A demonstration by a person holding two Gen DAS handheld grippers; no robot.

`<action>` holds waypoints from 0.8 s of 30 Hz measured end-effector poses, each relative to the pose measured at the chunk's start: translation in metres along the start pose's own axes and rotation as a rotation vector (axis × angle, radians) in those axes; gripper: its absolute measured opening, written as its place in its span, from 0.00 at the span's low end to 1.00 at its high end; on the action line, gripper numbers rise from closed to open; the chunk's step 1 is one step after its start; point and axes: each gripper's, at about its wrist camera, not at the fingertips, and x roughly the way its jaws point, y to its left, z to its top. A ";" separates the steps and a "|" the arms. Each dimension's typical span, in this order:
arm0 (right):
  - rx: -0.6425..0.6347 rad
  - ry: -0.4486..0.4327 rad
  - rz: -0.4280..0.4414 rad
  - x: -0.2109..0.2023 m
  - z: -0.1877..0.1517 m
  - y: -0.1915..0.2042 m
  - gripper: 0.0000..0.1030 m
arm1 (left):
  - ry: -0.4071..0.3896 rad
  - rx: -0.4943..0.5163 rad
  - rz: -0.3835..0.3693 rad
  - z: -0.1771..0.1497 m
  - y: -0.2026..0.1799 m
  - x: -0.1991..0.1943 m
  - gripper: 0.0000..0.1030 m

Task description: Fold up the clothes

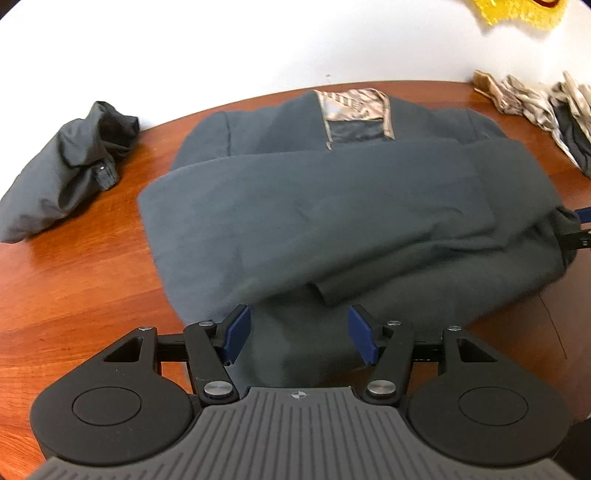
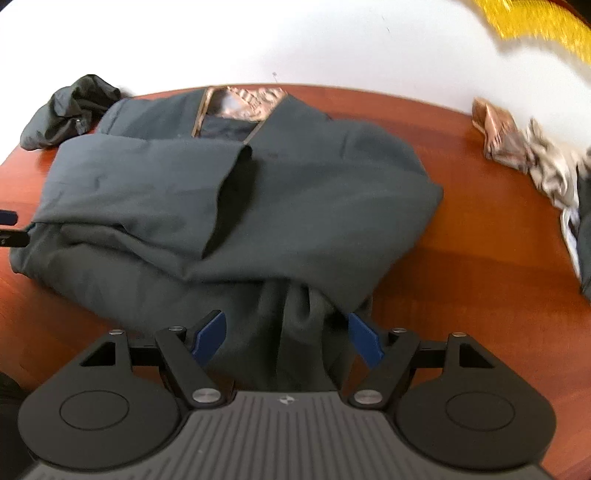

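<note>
You are working in what looks like a room of a home, though nothing settles which room. The landmark is the polished reddish-brown wooden table (image 1: pixel 92 266), its far edge curved, standing against a plain white wall (image 1: pixel 221 44). On that table lies a dark grey-green jacket (image 1: pixel 332 206) with a patterned lining. Left of the jacket you see a crumpled dark garment (image 1: pixel 66 173); to the right of it, a heap of beige patterned clothes (image 2: pixel 524 147). Above that heap, against the wall, something yellow (image 2: pixel 535 26) shows, too blurred to identify.
</note>
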 end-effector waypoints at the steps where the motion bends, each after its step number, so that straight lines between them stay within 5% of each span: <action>1: 0.016 0.004 -0.009 0.005 -0.002 -0.002 0.77 | 0.002 0.002 -0.003 -0.001 -0.001 -0.001 0.60; 7: 0.148 0.005 -0.009 0.019 -0.010 -0.014 0.68 | 0.012 0.008 -0.005 -0.007 -0.004 -0.005 0.61; 9: 0.194 0.026 0.044 0.028 -0.014 -0.018 0.38 | 0.017 0.015 -0.007 -0.010 -0.005 -0.007 0.61; 12: 0.216 0.049 0.099 0.037 -0.021 -0.010 0.12 | 0.019 0.025 -0.008 -0.013 -0.004 -0.010 0.61; 24: 0.150 0.091 0.124 0.028 -0.062 0.096 0.15 | 0.024 0.037 -0.009 -0.042 0.031 -0.024 0.61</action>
